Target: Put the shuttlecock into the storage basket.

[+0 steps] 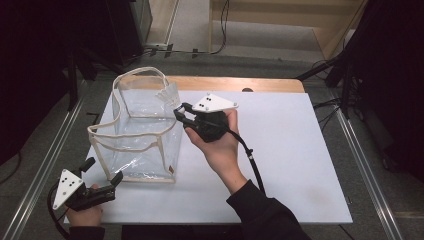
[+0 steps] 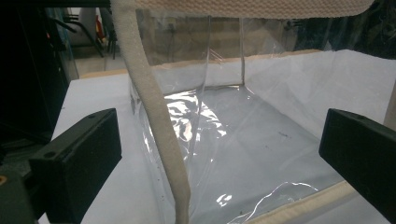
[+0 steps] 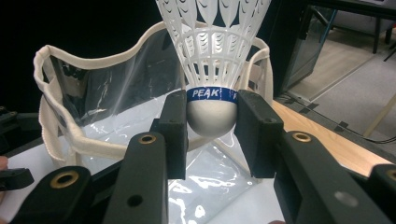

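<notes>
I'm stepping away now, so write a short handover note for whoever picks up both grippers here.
Right gripper: shut on the shuttlecock, held by its rounded base at the rim of the clear bag.
Left gripper: open, at the bag's near corner, gripping nothing.
Done: shuttlecock picked up and brought to the bag's opening.
Left: likely lower it inside and let go.

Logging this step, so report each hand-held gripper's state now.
Left hand-held gripper: open, holding nothing.
Right hand-held gripper: closed on the shuttlecock.
</notes>
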{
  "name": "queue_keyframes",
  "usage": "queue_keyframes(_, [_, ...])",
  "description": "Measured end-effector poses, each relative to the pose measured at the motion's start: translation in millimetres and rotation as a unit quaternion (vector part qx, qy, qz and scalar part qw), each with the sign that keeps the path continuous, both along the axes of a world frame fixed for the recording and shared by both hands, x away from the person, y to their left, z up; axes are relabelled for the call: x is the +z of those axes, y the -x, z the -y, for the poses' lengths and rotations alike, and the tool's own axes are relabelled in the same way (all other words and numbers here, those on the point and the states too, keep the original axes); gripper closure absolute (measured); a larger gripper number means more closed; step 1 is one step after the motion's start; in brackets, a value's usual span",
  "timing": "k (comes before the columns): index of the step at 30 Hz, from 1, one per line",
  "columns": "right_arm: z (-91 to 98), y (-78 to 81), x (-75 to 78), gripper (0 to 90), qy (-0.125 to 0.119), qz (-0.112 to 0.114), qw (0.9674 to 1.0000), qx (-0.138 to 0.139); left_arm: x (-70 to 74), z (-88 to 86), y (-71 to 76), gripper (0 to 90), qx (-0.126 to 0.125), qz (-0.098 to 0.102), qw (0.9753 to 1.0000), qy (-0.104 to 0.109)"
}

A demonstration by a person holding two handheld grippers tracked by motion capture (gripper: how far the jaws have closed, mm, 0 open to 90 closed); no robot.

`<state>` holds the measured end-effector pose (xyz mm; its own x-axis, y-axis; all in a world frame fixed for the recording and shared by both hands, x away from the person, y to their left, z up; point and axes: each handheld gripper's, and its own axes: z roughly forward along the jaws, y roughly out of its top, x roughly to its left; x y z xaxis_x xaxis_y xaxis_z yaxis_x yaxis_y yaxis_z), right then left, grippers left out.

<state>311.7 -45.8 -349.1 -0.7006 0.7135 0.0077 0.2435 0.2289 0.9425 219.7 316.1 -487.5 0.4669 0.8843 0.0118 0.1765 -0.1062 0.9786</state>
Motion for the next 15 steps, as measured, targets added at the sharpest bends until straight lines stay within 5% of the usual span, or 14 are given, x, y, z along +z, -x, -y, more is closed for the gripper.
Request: queue_keyframes(15, [-11.6, 2.3, 0.4, 62.9, 0.0, 0.0, 0.9999, 0.013, 0.1, -0.2, 0.1, 0.0, 0.0, 0.0, 1.0, 0.0])
